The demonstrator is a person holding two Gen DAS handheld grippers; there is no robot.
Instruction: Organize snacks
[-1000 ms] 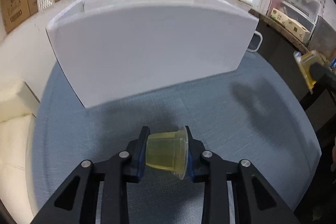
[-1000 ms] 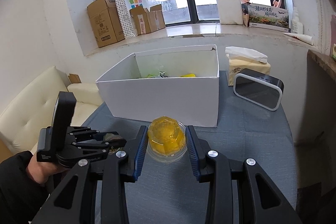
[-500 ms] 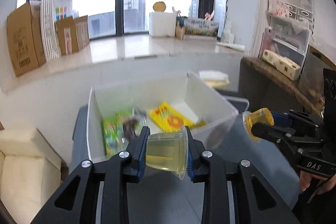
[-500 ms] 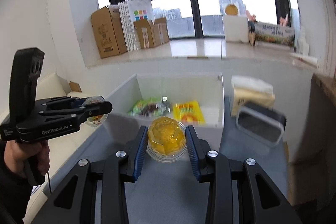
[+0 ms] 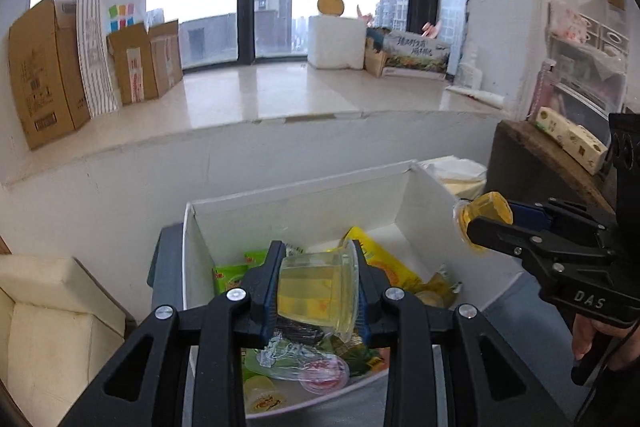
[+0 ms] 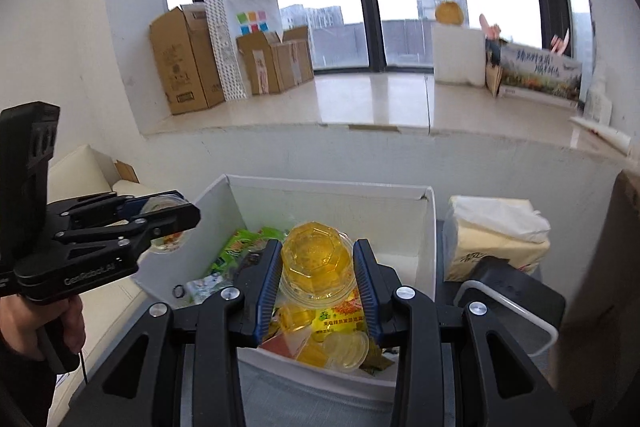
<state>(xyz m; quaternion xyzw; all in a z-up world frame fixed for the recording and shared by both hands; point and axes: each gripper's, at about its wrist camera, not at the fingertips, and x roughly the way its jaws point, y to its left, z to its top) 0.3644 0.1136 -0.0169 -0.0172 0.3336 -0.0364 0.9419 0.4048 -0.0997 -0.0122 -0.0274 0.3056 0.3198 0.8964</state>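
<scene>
progress: judged from the load inside, most of the sorting looks done; the white open-topped cardboard box (image 5: 424, 195) already holds a yellow foil snack packet (image 5: 390, 263), green snack packets (image 6: 244, 247) and a few small jelly cups.
what is left: two cups are not yet in the box; both look ready to be let go over it.
left hand-held gripper (image 5: 318, 291): closed on a clear plastic cup of pale yellow jelly (image 5: 316, 293), the cup lying on its side between the blue pads.
left cup's place: held in the air above the near part of the box, over the packets, touching nothing but the pads.
right hand-held gripper (image 6: 318, 273): clamped on a clear plastic cup of deep yellow faceted jelly (image 6: 316, 259), its base facing the camera.
right cup's place: above the box's near right part, over the yellow packet.
between the two: the hand-held grippers are near each other but apart, each at its own side of the box.
table (image 6: 312, 403): grey cloth-covered surface; the box stands on it, and beside the box a cream tissue pack (image 6: 496, 243).
still unclear: whether more snacks wait outside the box; none shows.
</scene>
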